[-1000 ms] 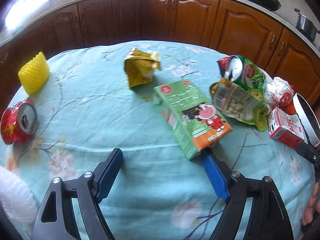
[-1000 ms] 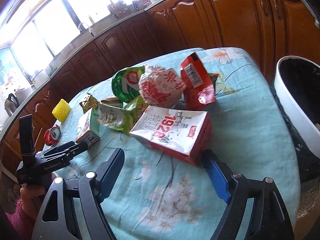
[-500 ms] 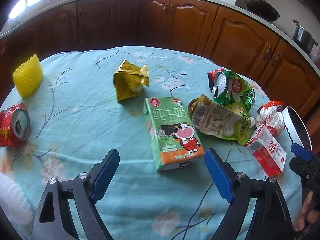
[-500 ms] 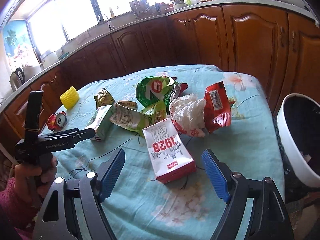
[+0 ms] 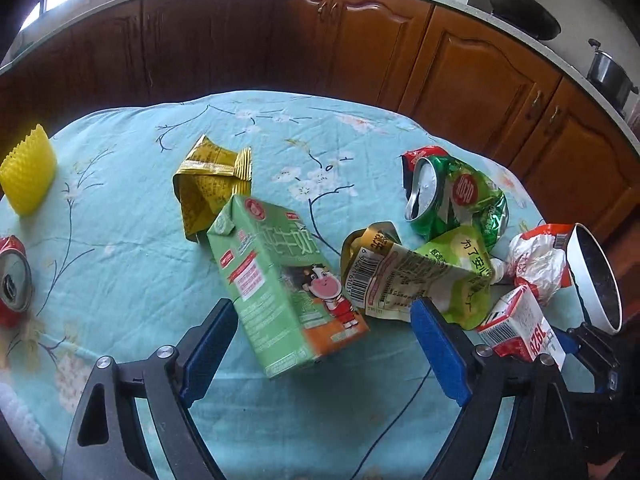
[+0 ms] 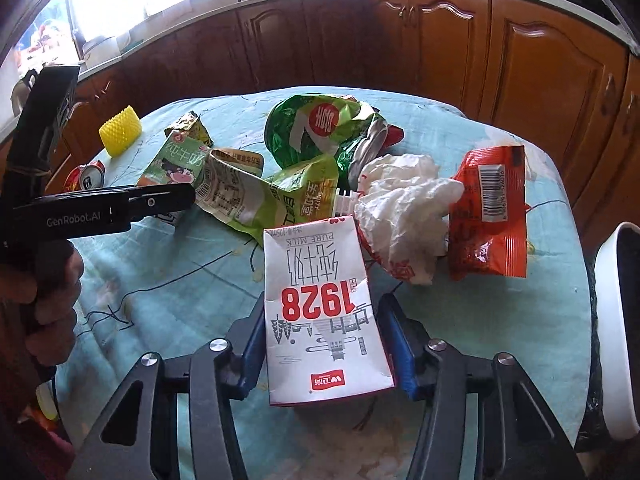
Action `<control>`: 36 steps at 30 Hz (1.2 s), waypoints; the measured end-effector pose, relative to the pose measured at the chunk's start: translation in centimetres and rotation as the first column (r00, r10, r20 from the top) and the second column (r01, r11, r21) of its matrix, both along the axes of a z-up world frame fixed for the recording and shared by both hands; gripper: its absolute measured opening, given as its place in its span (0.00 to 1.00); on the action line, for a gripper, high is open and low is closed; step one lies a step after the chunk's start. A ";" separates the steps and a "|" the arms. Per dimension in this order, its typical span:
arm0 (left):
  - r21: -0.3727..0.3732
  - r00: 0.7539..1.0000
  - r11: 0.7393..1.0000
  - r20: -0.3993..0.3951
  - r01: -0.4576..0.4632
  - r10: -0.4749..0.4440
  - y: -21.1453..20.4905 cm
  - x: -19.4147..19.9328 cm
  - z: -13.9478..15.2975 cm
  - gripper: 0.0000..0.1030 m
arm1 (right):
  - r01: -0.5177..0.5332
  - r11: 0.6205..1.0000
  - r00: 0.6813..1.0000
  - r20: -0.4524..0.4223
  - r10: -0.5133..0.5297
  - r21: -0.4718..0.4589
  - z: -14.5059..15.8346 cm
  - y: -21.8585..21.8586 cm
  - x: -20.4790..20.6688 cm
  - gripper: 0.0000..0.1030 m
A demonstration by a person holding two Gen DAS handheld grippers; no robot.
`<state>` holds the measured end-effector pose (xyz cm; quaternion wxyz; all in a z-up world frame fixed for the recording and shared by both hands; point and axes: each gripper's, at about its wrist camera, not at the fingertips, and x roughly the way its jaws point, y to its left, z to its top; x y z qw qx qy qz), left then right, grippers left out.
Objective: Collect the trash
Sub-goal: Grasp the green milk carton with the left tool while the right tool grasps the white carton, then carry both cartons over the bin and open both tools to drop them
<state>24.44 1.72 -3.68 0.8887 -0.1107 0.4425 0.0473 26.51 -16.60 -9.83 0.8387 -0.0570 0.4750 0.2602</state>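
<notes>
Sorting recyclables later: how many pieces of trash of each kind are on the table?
Milk cartons: 2, green carton, white carton
Cans: 2, red can, crushed can
Wrappers: 4, gold wrapper, dark green bag, light green pouch, orange packet
Crumpled white bag: 1
Yellow foam net: 1
Total: 10

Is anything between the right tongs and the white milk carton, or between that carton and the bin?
Nothing visible. The white milk carton already sits between the closing right tongs, and bare tablecloth separates it from the white bin at the table's right edge.
</notes>
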 end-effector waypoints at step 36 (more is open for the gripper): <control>-0.053 0.916 0.920 0.132 0.388 -0.379 -8.8 -8.8 3.0 0.47 | 0.313 0.915 0.950 -0.092 -0.300 0.254 1.9 -10.8 -7.2 0.51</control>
